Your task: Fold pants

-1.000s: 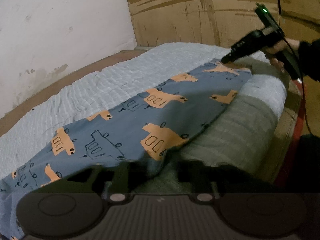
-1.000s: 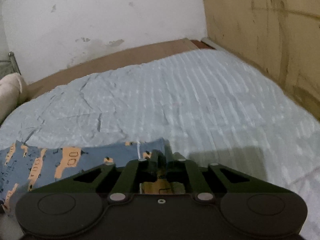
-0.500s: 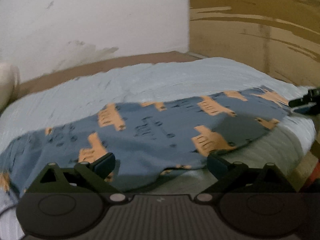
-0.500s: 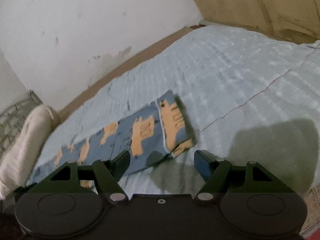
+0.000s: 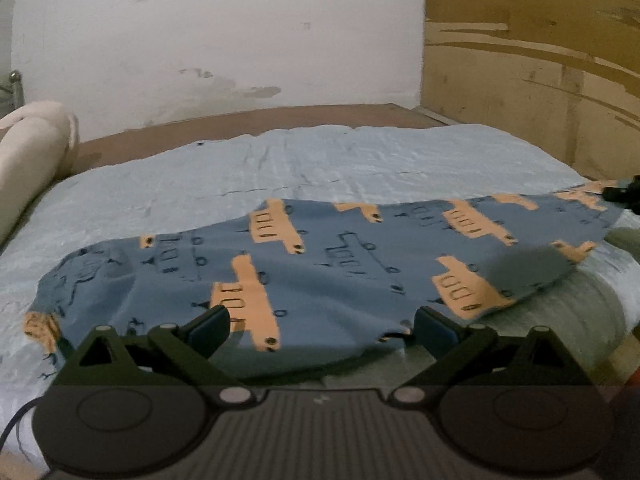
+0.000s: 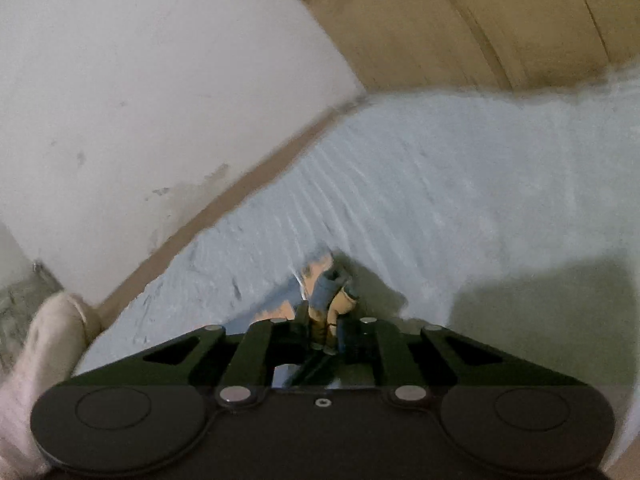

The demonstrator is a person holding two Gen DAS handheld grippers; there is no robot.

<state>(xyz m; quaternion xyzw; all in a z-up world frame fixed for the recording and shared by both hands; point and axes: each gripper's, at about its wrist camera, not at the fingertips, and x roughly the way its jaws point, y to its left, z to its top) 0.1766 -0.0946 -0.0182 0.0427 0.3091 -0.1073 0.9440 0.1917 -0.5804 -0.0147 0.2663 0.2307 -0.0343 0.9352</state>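
Note:
The blue pants (image 5: 340,264) with orange truck prints lie flat lengthwise across the light blue bed sheet (image 5: 320,160). My left gripper (image 5: 322,318) stands wide open just in front of their near edge, with nothing between its fingers. At the far right edge of the left wrist view, the tip of my right gripper (image 5: 624,194) sits at the pants' end. In the right wrist view the right gripper (image 6: 325,332) is closing, and its jaws pinch a bunched corner of the pants (image 6: 328,288) over the sheet (image 6: 440,200).
A cream rolled pillow (image 5: 28,160) lies at the left end of the bed, also seen as the pillow (image 6: 40,352). A white wall stands behind and a wooden panel (image 5: 540,80) on the right. A brown bed frame (image 5: 240,120) runs along the far side.
My left gripper let go of the pants' near edge, opened wide and swung level. My right gripper opened off the pants' end, then closed on that corner again while rolling.

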